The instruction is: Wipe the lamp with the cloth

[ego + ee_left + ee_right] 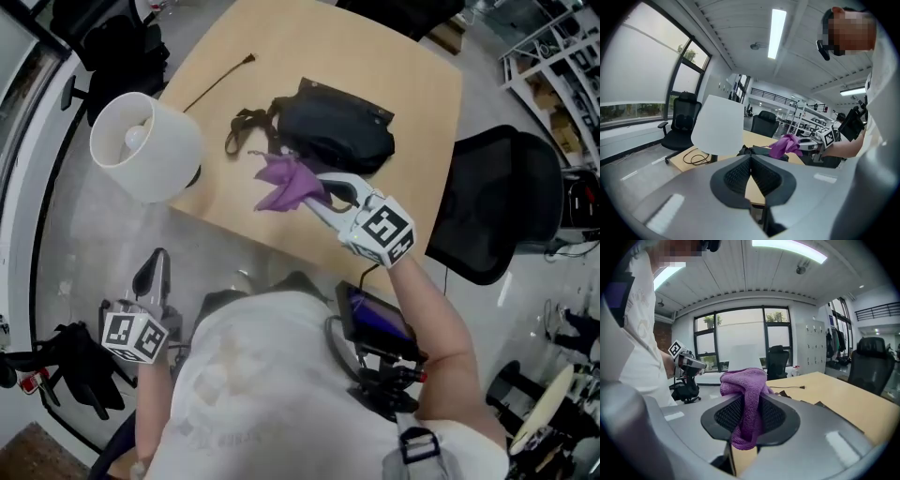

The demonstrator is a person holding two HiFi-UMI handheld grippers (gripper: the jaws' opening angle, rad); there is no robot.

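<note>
The lamp (pixel 145 145) has a white shade and stands at the left corner of the wooden table (pixel 412 84); its shade (pixel 719 124) fills the middle of the left gripper view. A purple cloth (pixel 284 184) hangs bunched over the table's near edge, right of the lamp, with my right gripper (pixel 323 192) shut on it. In the right gripper view the cloth (pixel 745 390) is pinched between the pads, and the lamp shade (pixel 745 357) shows behind it. My left gripper (pixel 155 274) is off the table, below the lamp, its jaws together and empty (pixel 751 164).
A black bag (pixel 337 131) with a brown strap lies mid-table behind the cloth. A dark cable (pixel 220 80) runs across the table's far left. A black office chair (pixel 502 202) stands to the right of the table, another (pixel 679 124) beyond the lamp.
</note>
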